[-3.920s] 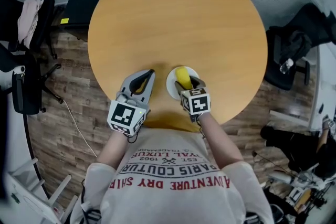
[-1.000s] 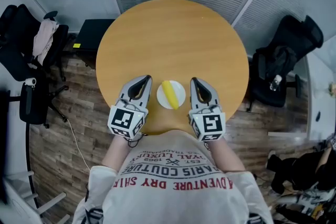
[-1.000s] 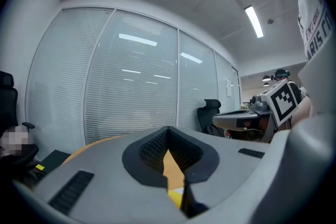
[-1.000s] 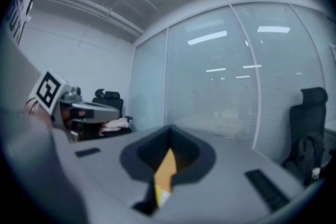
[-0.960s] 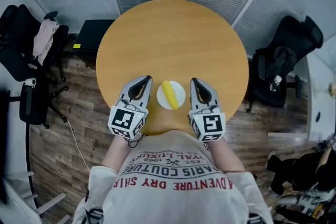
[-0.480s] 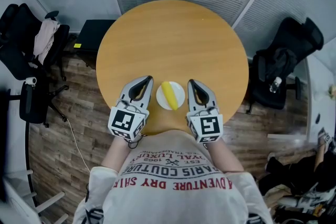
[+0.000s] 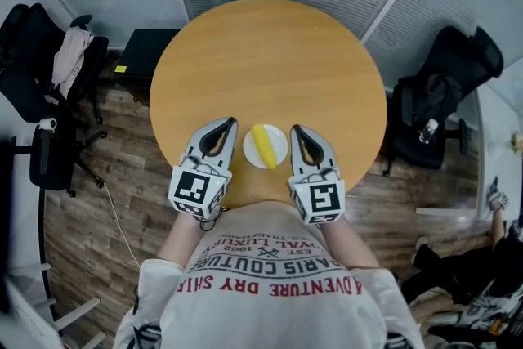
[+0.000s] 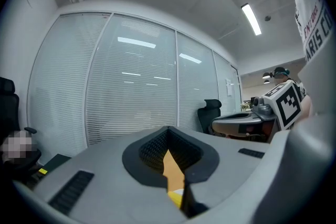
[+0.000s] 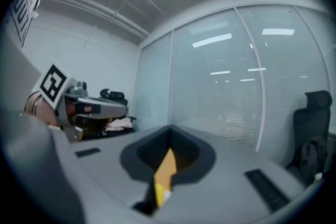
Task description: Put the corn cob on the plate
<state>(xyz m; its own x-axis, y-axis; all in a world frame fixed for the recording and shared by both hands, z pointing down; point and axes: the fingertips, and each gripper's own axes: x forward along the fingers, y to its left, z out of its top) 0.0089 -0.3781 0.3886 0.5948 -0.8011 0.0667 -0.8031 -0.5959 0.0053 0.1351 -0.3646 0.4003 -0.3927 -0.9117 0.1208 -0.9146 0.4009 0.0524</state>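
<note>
A yellow corn cob (image 7: pixel 263 145) lies on a small white plate (image 7: pixel 278 155) near the front edge of the round wooden table (image 7: pixel 270 61). My left gripper (image 7: pixel 230 123) rests just left of the plate, shut and holding nothing. On the plate's right side is my right gripper (image 7: pixel 296 128), also shut and holding nothing. Neither touches the cob. In the left gripper view the jaws of the left gripper (image 8: pixel 169 129) meet, with a sliver of cob (image 8: pixel 176 198) behind them. The right gripper view has the right gripper (image 9: pixel 169 129) shut, and a bit of cob (image 9: pixel 159 194) shows low down.
Black office chairs stand round the table: one at the left with clothes on it (image 7: pixel 57 65), one at the right (image 7: pixel 441 94). A dark box (image 7: pixel 143 53) sits on the floor at the table's left. Blinds and glass walls are behind.
Since the oldest frame the right gripper has let go of the cob and drawn back beside the plate. Over the last second it edged slightly toward the plate; the left kept still.
</note>
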